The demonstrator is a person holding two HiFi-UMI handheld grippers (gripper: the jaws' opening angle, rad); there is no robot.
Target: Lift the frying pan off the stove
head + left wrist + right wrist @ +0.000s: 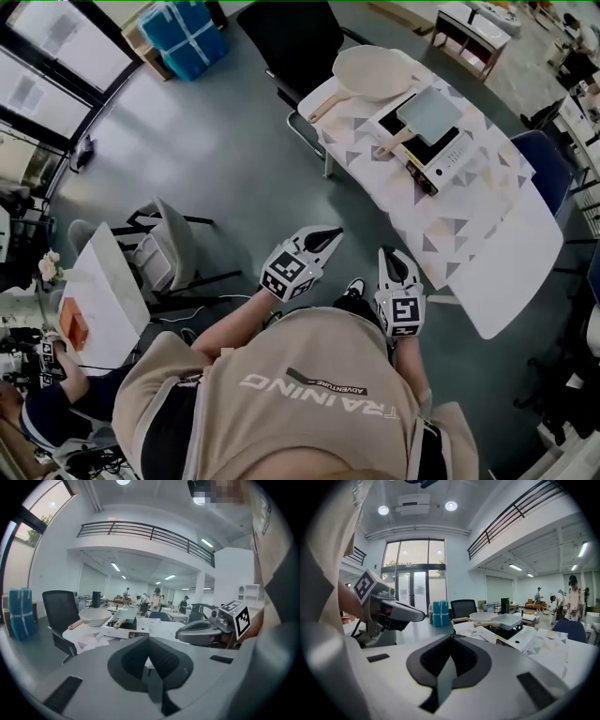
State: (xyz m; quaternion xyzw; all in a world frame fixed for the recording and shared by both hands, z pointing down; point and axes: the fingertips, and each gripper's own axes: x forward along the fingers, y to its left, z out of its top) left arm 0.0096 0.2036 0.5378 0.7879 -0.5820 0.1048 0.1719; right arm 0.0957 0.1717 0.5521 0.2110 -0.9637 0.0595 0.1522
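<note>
A square grey frying pan with a wooden handle sits on a white-and-black portable stove, on the table with the patterned cloth. A round cream pan lies just beyond it. The left gripper view shows the square pan far ahead, and so does the right gripper view. My left gripper and right gripper hover over the floor near my body, well short of the table. Both are shut, with nothing between the jaws.
A black office chair stands behind the table and a blue chair at its right. Blue boxes sit far left. A grey chair and a white desk are to my left. Several people stand far off.
</note>
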